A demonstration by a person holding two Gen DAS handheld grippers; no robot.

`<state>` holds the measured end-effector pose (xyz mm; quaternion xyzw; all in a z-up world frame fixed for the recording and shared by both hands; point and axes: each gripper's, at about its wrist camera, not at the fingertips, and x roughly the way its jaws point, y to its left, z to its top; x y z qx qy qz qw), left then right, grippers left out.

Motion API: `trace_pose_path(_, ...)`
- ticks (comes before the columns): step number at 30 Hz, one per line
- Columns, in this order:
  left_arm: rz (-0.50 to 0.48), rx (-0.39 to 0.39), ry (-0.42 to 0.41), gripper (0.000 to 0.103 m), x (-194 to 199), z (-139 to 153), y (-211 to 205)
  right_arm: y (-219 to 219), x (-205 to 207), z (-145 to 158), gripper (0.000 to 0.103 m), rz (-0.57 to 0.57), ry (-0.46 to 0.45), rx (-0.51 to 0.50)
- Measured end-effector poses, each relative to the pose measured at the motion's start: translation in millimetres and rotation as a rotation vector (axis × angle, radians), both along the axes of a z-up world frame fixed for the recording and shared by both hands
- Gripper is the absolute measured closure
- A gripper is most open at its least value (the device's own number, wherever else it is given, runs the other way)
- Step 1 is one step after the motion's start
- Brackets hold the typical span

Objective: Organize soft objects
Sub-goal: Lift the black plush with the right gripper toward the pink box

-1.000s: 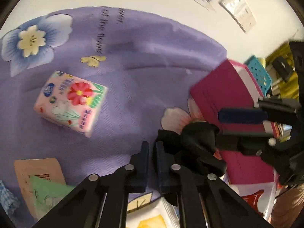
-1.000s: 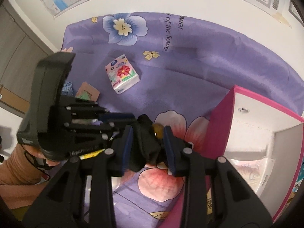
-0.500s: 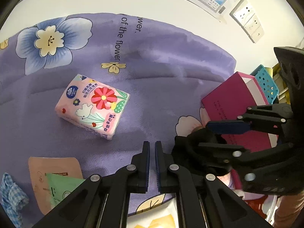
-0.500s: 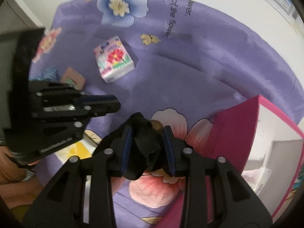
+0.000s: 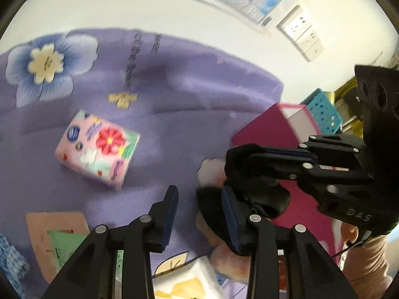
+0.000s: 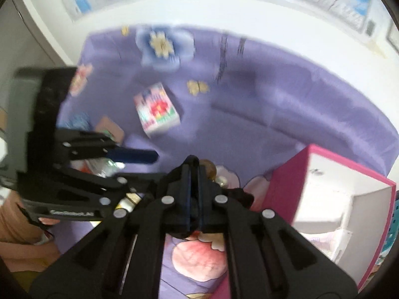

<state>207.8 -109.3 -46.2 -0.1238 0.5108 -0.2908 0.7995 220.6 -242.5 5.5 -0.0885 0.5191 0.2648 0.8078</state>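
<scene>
Only "DAS" reads, on the right gripper (image 5: 251,172) body.

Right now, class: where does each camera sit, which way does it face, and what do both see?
Left wrist: on the left claw, just opened, gripping nothing, facing down at the purple cloth; its own fingers show.
Right wrist: on the right claw, just closed on the black cloth, facing down; own fingers, a sleeve.
Shared: tissue pack, pink box, each other's claw.

Matt purple cloth sheet (image 5: 189,114); glossy plastic tissue pack (image 5: 97,149); black fabric item (image 5: 251,182).
</scene>
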Motion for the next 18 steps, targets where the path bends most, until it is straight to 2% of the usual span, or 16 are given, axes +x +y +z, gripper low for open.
trace_pose_path(8, -0.022, -0.015, -0.114, 0.069, -3, 45, -14, -10, -23, 58, 0.098, -0.042, -0.135, 0.204)
trace_pose_path(10, -0.042, -0.028, -0.146, 0.074, -9, 58, -21, -13, -32, 72, 0.098, -0.043, -0.169, 0.239)
trace_pose_path(12, -0.058, -0.039, -0.176, 0.086, -14, 71, -26, -17, -40, 82, 0.098, -0.044, -0.192, 0.264)
trace_pose_path(18, -0.13, -0.084, -0.27, 0.09, -35, 109, -58, -45, -72, 111, 0.098, -0.083, -0.284, 0.325)
